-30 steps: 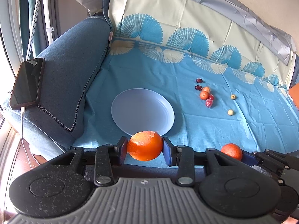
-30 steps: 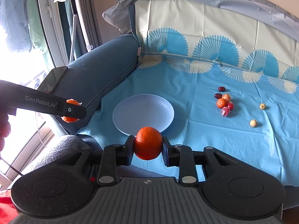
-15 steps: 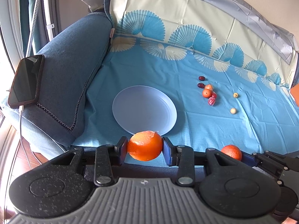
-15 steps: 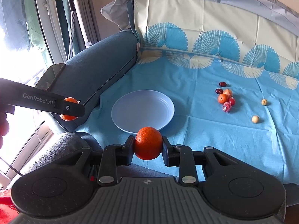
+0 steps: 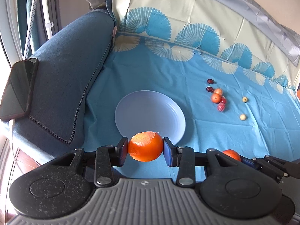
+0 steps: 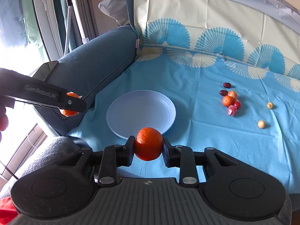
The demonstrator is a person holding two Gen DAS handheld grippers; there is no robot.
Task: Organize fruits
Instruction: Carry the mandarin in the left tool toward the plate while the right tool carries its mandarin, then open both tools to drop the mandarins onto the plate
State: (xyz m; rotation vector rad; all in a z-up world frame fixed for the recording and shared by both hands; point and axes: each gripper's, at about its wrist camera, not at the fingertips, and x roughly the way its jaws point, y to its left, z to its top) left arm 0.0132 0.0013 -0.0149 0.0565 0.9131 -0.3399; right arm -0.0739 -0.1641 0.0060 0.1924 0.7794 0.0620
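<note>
Left wrist view: your left gripper [image 5: 145, 148] angles down over the near edge of the blue cloth [image 5: 165, 78], its pads clamped on an orange with a torn patch of peel [image 5: 145, 146], just short of the pale plate [image 5: 150, 115]. At lower right, your right gripper [image 5: 243, 160] shows side-on with its own fruit. From the right wrist view, your right gripper [image 6: 148, 145] tilts down too, jaws pressed tight on a smaller orange [image 6: 148, 143] in front of the plate's near rim. Your left gripper [image 6: 71, 103] reaches in from the left, beside the sofa arm [image 6: 90, 61]. A cluster of small fruits [image 6: 229, 100] lies on the cloth right of the plate, two pale ones [image 6: 261, 124] farther out.
</note>
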